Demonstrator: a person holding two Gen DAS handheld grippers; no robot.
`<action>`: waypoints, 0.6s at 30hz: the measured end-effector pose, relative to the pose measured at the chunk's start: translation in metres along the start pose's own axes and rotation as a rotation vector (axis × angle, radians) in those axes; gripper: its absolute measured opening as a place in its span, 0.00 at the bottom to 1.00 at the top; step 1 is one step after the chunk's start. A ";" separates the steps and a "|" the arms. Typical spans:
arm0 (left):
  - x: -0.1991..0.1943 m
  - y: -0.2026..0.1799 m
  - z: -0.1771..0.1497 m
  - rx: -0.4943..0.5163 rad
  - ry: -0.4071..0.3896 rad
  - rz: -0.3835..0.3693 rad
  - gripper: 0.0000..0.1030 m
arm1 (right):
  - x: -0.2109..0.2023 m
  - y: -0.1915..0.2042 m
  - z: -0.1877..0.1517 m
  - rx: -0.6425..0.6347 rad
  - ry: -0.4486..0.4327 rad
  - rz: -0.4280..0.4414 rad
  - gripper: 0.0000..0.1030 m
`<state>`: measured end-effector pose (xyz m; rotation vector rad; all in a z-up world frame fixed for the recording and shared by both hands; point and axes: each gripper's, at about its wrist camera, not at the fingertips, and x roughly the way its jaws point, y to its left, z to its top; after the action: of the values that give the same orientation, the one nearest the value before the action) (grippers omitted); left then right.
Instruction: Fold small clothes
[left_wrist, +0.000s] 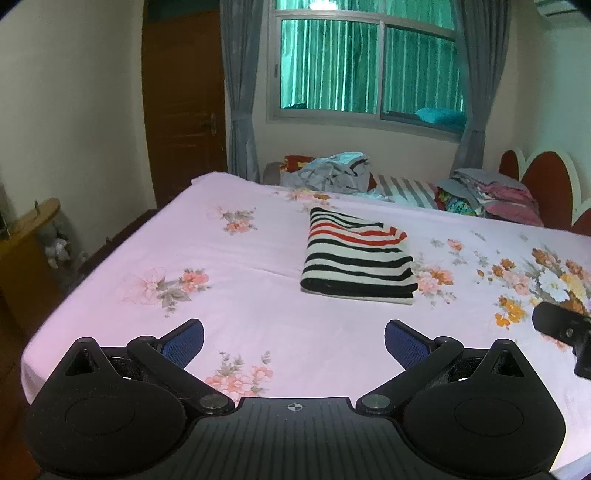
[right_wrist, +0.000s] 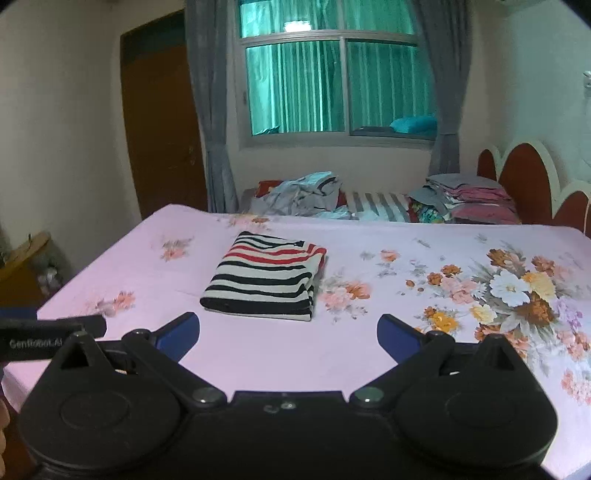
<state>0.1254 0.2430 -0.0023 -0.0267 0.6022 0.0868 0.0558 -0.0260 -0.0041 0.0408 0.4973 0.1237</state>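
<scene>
Showing the interval between garments: the striped top (left_wrist: 360, 254) lies folded into a compact rectangle near the middle of the bed (left_wrist: 258, 317), flat on the floral sheet and touched by nothing. Left gripper (left_wrist: 293, 341) and right gripper (right_wrist: 288, 334) both hang over the near edge of the bed, short of the top, each with its fingers (left_wrist: 184, 341) spread wide and nothing between them. Judged from this, the fold of this piece is complete and the step in hand is the changeover to the next piece. Along the far side of the bed lie a crumpled grey heap (left_wrist: 328, 171), still unfolded, and beside the headboard (left_wrist: 546, 184) a neat stack (left_wrist: 491, 192) of folded items. The next move probably calls for either carrying the striped top to the stack or reaching across to draw one garment from the heap onto open sheet. No basket, box or other container shows in either view; the clothes rest directly on the bed.
</scene>
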 end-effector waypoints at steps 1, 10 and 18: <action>-0.002 -0.002 0.000 0.011 -0.002 0.002 1.00 | -0.001 -0.001 -0.002 0.000 -0.004 -0.003 1.00; -0.013 -0.013 0.006 0.010 0.000 -0.013 1.00 | -0.011 -0.008 -0.007 -0.007 -0.002 -0.015 1.00; -0.018 -0.025 0.007 0.013 -0.005 -0.019 1.00 | -0.012 -0.016 -0.008 0.007 0.002 -0.015 1.00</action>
<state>0.1168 0.2167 0.0137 -0.0195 0.5975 0.0644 0.0438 -0.0437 -0.0067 0.0432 0.5000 0.1070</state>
